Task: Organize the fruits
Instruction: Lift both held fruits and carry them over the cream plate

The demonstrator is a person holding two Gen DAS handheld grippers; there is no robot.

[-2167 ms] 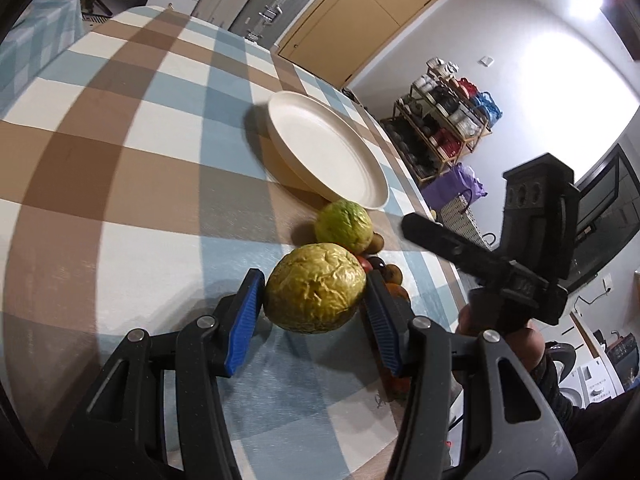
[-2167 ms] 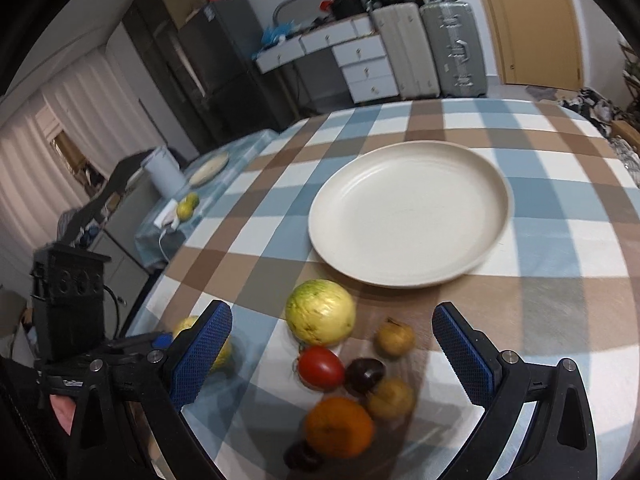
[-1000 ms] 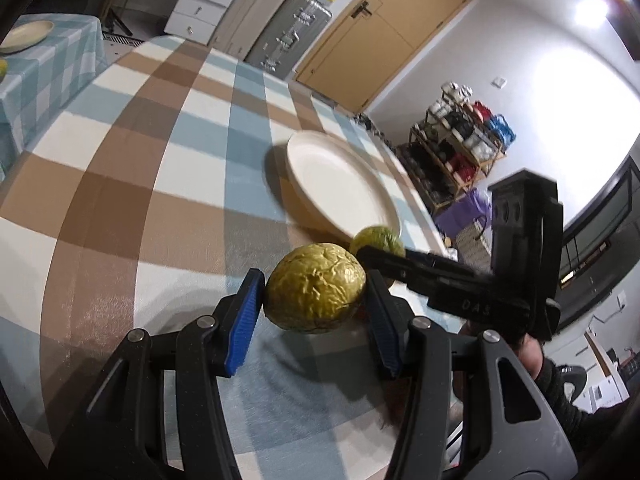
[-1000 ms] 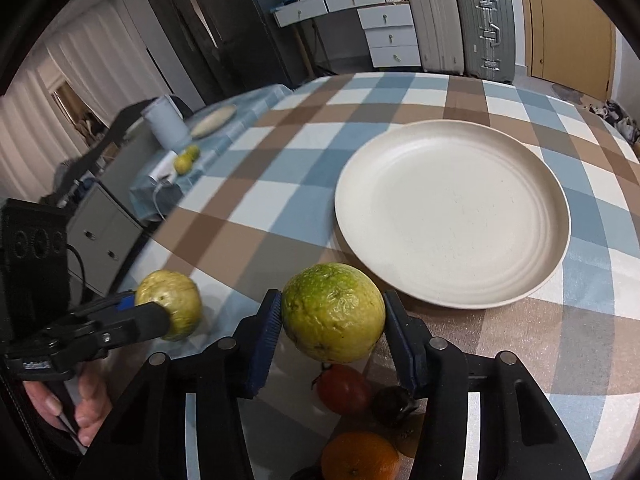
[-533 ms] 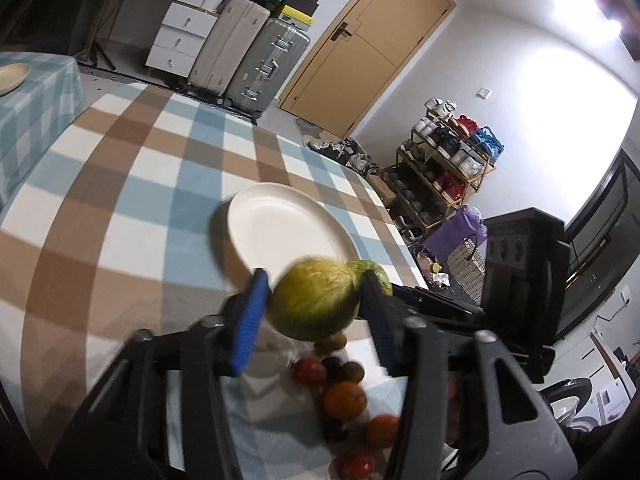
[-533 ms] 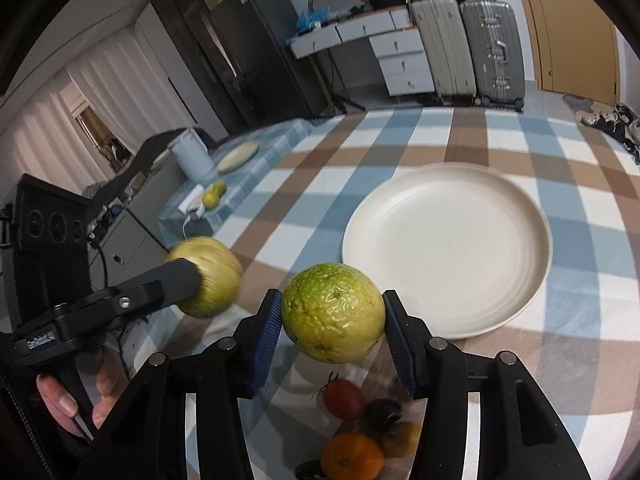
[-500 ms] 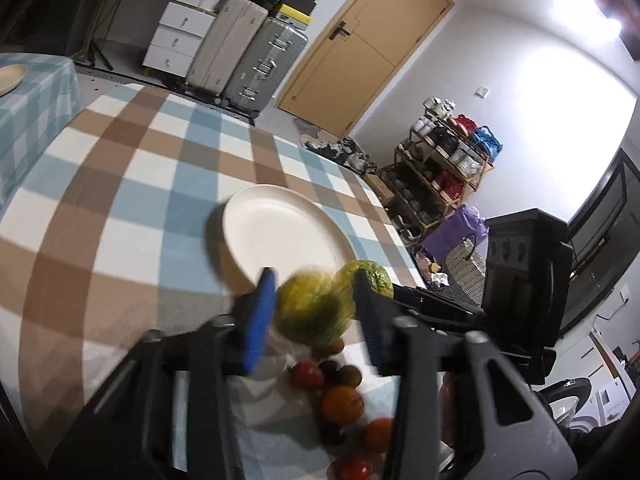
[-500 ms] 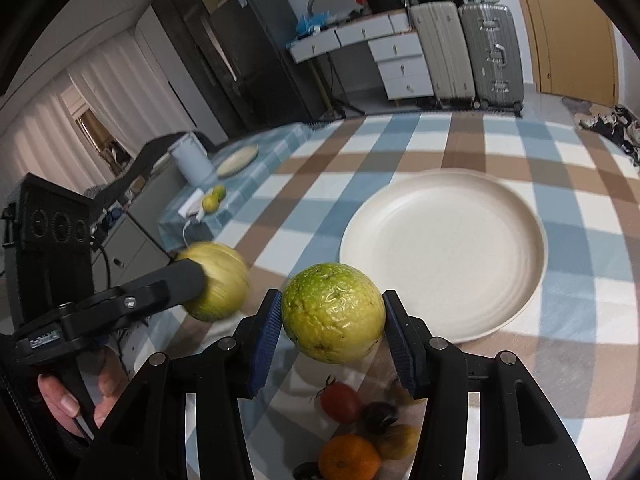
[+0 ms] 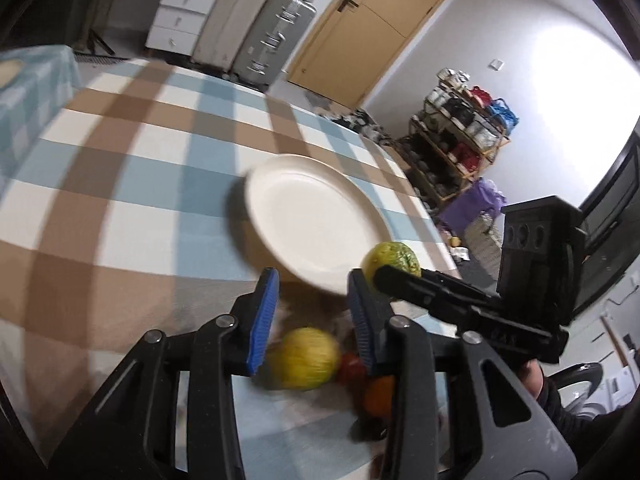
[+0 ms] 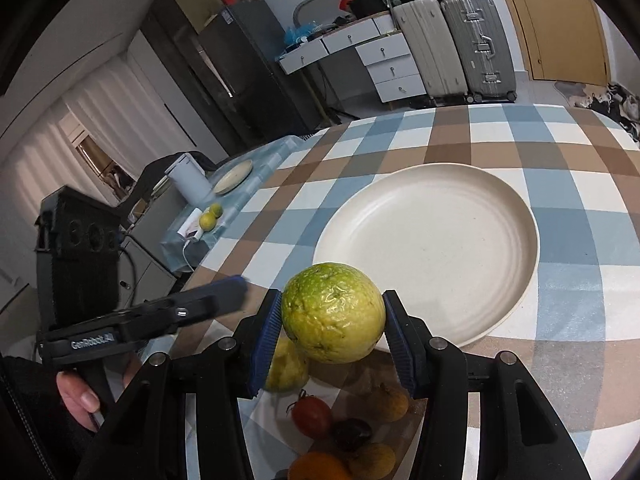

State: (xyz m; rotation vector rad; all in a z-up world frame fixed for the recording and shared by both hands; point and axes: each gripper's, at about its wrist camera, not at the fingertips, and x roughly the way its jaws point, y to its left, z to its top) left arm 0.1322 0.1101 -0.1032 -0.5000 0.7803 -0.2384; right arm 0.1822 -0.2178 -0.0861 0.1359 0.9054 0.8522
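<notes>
Now left hand-held gripper (image 9: 312,316) is released, jaws just reopened, yellow fruit (image 9: 304,358) blurred below them at lower centre over the checked surface (image 9: 120,184); right hand-held gripper (image 10: 332,356) clamps green fruit (image 10: 333,318) beside plate (image 10: 440,240), both angled down.

From my right claw (image 10: 331,322), the fruit (image 10: 333,313) I grip sits at centre, the plate (image 10: 432,248) lies on the table (image 10: 560,148) at one o'clock just behind it, and my left claw (image 10: 224,296) comes in from nine o'clock. Below the gripped fruit, at six o'clock, a second fruit (image 10: 286,368), a tomato (image 10: 311,416), an orange (image 10: 318,466) and other small fruits lie close together on the table, in front of the plate. From my left claw (image 9: 312,316), the second fruit (image 9: 304,358) lies on the table below and between my parted fingers, the plate (image 9: 312,216) at twelve o'clock, my right claw (image 9: 390,268) with its fruit (image 9: 394,256) at two.
</notes>
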